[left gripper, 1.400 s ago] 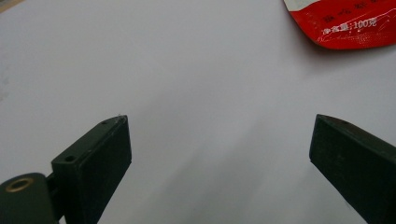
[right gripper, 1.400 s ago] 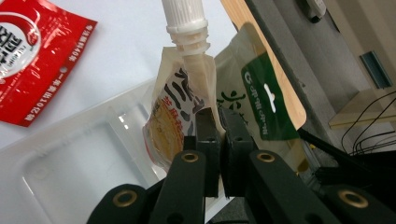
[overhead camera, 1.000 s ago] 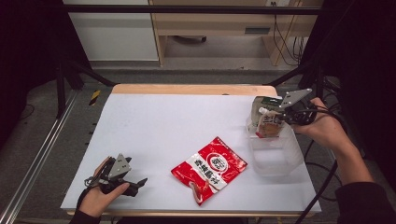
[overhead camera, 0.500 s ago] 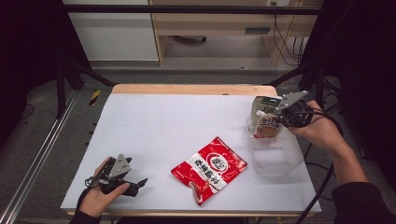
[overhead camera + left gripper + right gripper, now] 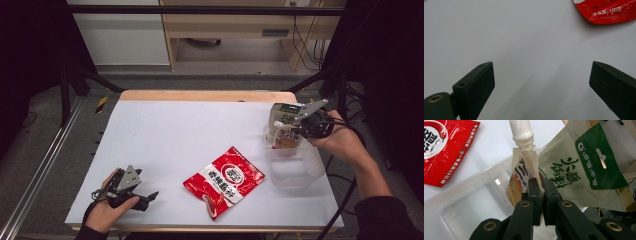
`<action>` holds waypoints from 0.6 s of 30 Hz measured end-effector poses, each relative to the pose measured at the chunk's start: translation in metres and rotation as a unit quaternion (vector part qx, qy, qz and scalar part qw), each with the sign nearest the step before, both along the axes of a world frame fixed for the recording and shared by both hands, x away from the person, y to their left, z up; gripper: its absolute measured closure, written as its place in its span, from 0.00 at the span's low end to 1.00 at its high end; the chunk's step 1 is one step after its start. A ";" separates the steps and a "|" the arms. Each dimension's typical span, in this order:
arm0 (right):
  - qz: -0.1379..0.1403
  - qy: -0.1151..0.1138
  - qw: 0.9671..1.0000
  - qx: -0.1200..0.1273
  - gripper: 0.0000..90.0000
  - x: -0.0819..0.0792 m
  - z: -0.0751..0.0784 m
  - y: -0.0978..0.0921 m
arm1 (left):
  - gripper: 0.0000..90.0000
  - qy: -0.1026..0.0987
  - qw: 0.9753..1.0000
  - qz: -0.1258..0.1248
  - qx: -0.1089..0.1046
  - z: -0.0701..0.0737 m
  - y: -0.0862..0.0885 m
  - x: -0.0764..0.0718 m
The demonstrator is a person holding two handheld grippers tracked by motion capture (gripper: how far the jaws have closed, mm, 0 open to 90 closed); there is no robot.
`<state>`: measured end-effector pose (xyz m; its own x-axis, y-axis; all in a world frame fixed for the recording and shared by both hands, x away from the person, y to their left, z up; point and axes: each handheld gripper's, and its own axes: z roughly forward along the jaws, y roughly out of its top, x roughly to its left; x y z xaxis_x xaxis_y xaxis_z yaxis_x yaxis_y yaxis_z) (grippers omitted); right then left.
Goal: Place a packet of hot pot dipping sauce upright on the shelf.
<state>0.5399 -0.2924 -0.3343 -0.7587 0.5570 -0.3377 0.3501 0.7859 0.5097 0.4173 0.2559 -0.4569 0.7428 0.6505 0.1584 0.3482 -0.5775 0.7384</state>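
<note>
Red-and-white packet (image 5: 224,181); green-and-cream pouch (image 5: 584,167); white-capped spout pouch (image 5: 522,170).

A white table (image 5: 175,135) with a wooden far edge stands on a grey floor (image 5: 45,145). Behind it sit a white cabinet (image 5: 117,32) and a wooden bench (image 5: 225,22). Black frame bars (image 5: 200,9) cross overhead; the sides lie dark.
</note>
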 end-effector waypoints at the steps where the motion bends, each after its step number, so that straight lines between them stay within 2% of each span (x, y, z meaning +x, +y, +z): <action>1: 0.000 0.000 1.000 0.000 0.97 0.000 0.000 0.000 | 0.07 0.000 1.000 0.000 0.000 0.000 0.000 0.000; 10: -0.002 0.009 1.000 0.006 0.95 0.000 -0.001 -0.002 | 0.07 0.001 1.000 -0.002 -0.001 0.000 -0.001 0.000; 14: -0.013 0.016 1.000 0.013 0.88 -0.002 -0.002 -0.004 | 0.07 0.000 1.000 -0.002 0.000 -0.001 -0.002 0.000; 18: -0.025 0.019 0.999 0.020 0.76 -0.005 -0.001 -0.006 | 0.07 0.000 1.000 -0.002 0.000 -0.001 -0.002 0.000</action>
<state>0.5353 -0.2986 -0.3350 -0.7411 0.6074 -0.2862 0.4088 0.7463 0.5253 0.4173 0.2537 -0.4577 0.7459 0.6471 0.1580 0.3461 -0.5791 0.7381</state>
